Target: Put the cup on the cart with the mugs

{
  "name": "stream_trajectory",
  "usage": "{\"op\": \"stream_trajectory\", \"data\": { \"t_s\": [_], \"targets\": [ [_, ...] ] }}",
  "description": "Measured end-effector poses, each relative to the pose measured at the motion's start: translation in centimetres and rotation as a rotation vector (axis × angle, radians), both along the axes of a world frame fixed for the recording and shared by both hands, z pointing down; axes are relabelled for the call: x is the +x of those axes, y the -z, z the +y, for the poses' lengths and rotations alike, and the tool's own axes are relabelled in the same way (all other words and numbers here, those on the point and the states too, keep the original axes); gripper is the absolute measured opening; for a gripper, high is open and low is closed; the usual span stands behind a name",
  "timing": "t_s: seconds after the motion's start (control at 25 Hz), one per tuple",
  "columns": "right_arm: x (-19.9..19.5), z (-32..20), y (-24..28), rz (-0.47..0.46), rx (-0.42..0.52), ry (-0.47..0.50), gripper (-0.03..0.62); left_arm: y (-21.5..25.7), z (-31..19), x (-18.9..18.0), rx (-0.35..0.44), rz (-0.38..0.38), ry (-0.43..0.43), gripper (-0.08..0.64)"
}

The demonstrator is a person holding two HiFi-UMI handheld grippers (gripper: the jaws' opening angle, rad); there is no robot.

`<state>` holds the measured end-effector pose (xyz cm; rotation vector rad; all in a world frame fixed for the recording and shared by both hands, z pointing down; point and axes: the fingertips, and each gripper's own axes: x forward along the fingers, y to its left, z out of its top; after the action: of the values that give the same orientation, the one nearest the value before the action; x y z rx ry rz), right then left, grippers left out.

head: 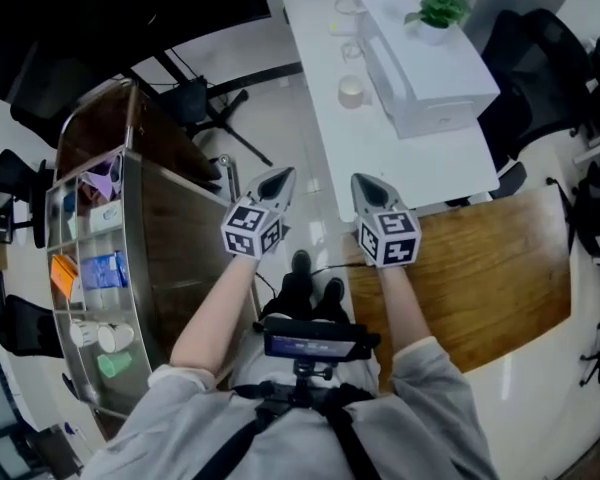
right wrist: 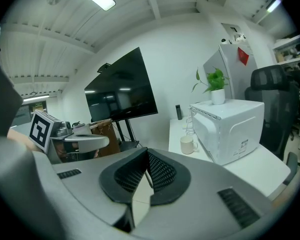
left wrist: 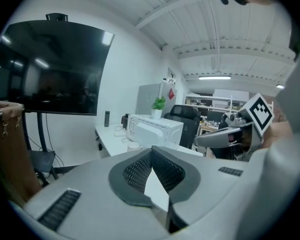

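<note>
1. Left tongs (head: 279,176) and right tongs (head: 366,182): held side by side in front of the person's body, pointing ahead. In each gripper view the two jaws meet at the tip, fully closed, with nothing between them. Both are empty.
2. Cart (head: 130,268): a steel-railed trolley just to the person's left. Its shelf carries white mugs (head: 105,336), a green cup and some boxes. This is the destination, and it stands well apart from the cup.
3. White tabletop (head: 380,158): straight ahead, across a strip of floor. It appears to lie beyond the reach of the tongs as they are now held.
4. Cup (head: 352,90): a white handled mug, upright on the white tabletop just beside the microwave (head: 430,68). In the right gripper view its handle turns toward the microwave.
5. Clear glasses (head: 352,50): farther back along the same tabletop edge. A potted plant (head: 440,10) sits on top of the microwave.
6. Step in hand (judged): the approach, since no grasp has begun and the cup has not been moved.
7. Next move (judged):
   - Step toward the white tabletop.
   - Open one pair of tongs wide enough for the cup's body.
   - Come in from the side away from the microwave, where there is room.
   - Close on the cup and keep it upright for the turn left to the cart.
</note>
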<state>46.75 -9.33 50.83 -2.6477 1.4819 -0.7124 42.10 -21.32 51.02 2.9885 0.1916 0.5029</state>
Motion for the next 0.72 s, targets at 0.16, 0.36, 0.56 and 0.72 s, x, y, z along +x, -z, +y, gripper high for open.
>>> {"op": "stream_trajectory", "data": {
  "t_s": [0.16,0.36,0.56,0.72],
  "targets": [
    [3.8,-1.0,-1.0,-0.016,-0.013,-0.030,0.006,-1.2,-0.8,5.2,0.016,-0.001,-0.058,0.003],
    [7.9,-3.0,-3.1,-0.038,-0.044,-0.059,0.006,-2.8,-2.3,11.3,0.022,0.003,-0.117,0.005],
    [12.0,-5.1,-5.4,-0.049,-0.078,-0.076,0.006,-5.0,-3.7,17.6,0.031,-0.007,-0.191,0.135],
    [14.9,-6.2,-7.1,-0.070,-0.088,-0.103,0.006,-7.7,-4.3,22.2,0.063,-0.037,-0.259,0.203]
  ]
}}
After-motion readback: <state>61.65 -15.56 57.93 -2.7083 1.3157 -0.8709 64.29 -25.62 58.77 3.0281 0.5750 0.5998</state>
